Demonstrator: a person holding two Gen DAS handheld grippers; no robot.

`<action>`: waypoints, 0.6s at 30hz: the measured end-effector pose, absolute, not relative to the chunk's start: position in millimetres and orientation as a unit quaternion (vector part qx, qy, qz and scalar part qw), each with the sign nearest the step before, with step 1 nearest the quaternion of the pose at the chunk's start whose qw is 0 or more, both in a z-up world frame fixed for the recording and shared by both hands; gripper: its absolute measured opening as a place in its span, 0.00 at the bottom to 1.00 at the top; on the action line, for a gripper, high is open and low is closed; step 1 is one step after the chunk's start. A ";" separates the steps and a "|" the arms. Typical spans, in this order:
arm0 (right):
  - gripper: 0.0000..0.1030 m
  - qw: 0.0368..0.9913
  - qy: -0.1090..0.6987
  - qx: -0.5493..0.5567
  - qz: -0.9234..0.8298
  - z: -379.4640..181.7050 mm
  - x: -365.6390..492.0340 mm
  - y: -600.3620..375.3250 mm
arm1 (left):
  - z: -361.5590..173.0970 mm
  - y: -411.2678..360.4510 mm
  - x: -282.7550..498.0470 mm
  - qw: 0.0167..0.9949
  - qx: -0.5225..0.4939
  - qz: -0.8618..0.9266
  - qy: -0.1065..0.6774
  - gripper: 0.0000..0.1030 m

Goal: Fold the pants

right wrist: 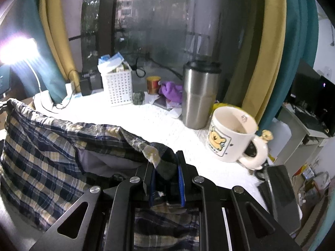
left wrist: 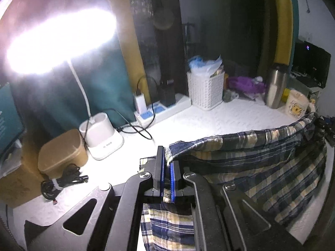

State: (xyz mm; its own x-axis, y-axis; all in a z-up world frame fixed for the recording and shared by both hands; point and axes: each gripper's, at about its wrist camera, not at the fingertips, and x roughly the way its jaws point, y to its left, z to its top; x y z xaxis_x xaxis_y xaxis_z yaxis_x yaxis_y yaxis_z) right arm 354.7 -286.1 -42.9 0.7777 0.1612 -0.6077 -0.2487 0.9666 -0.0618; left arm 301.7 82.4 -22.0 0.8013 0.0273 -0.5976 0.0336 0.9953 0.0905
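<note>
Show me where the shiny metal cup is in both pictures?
Left wrist view: the metal cup stands far right at the back of the table, beside the bear mug.
Right wrist view: the metal cup stands right of centre, just behind the bear mug.
Shared landmark: the white basket.
</note>
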 end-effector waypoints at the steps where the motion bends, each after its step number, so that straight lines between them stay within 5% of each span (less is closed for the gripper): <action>1: 0.17 0.938 0.321 -0.070 0.108 -46.9 361.2 -284.3 | -26.6 83.8 307.5 0.946 0.047 -0.002 0.321 0.04; 16: 0.17 0.917 0.382 -0.075 0.090 -90.2 429.4 -261.5 | -86.4 100.1 381.4 0.916 0.057 -0.012 0.397 0.09; 18: 0.17 0.914 0.389 -0.075 0.083 -94.7 434.5 -261.3 | -92.0 104.4 387.0 0.913 0.057 -0.009 0.405 0.24</action>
State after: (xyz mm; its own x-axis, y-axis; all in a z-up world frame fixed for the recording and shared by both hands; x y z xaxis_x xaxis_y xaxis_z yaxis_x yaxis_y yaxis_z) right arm 434.5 -261.3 -94.8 0.6837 0.0933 -0.7238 -0.2106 0.9748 -0.0733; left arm 387.0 104.4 -92.0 0.6721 0.0303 -0.7398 0.0614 0.9934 0.0964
